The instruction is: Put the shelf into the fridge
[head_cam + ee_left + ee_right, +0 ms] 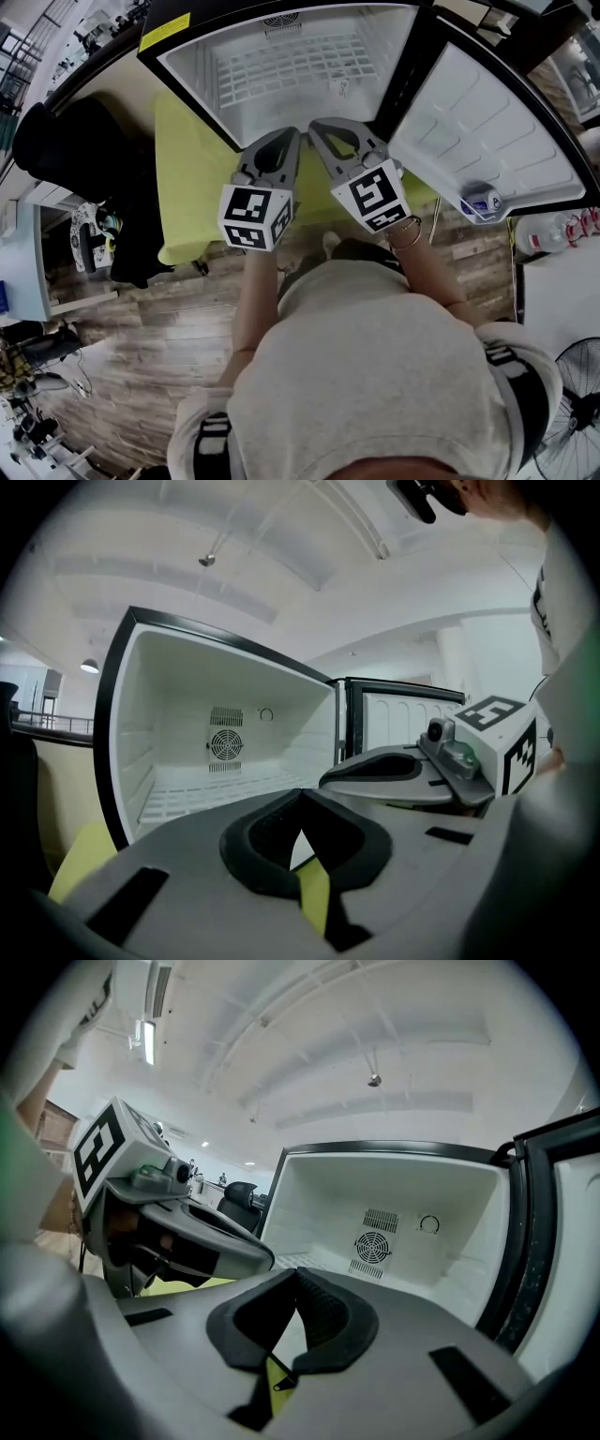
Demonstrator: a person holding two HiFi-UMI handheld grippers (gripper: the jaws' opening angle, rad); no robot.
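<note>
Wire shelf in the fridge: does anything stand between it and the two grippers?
Nothing visible stands between them. The door is swung open to the right; the wire shelf lies inside the fridge, ahead of the shut left gripper and right gripper.

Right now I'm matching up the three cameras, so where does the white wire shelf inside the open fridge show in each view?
Head view: white wire shelf at top centre, inside the fridge.
Left gripper view: shelf low in the cavity, left of centre.
Right gripper view: shelf, only a thin strip near the centre.
Shared landmark: the round fan grille on the fridge's back wall.
</note>
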